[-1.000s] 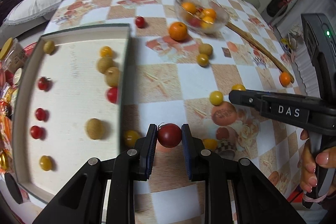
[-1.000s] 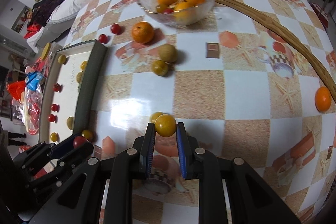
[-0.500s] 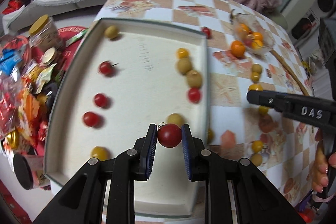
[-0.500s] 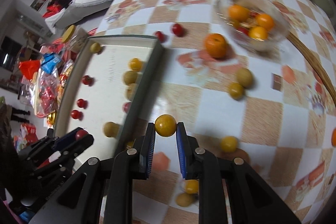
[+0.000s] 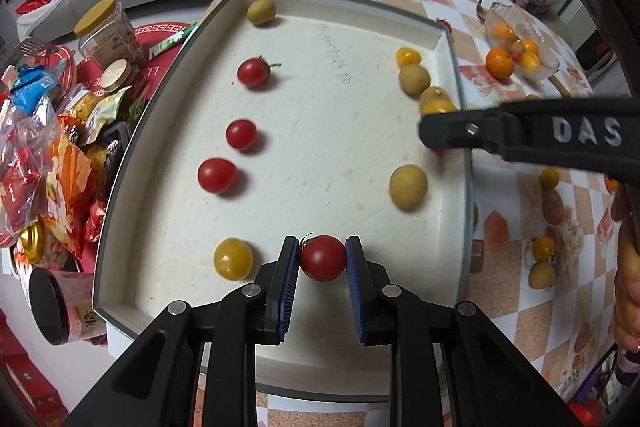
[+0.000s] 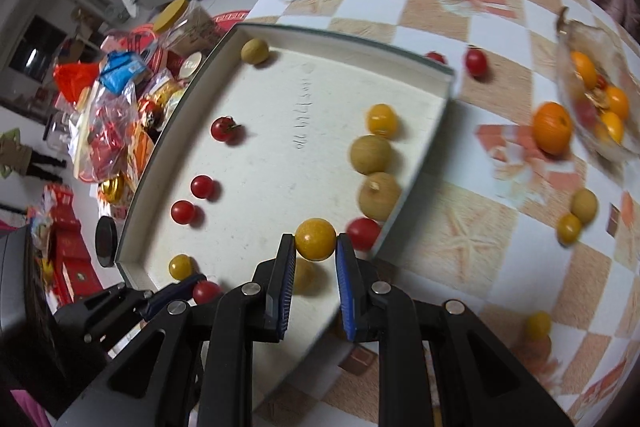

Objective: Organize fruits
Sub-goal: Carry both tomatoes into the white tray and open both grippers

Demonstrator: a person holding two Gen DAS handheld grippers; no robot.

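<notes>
Over the white tray, three red tomatoes line its left side with a yellow tomato nearest. The left gripper pinches a red cherry tomato above the tray's near edge. Further right, the right gripper clamps a yellow cherry tomato over the tray's right side, beside two brownish fruits.
</notes>
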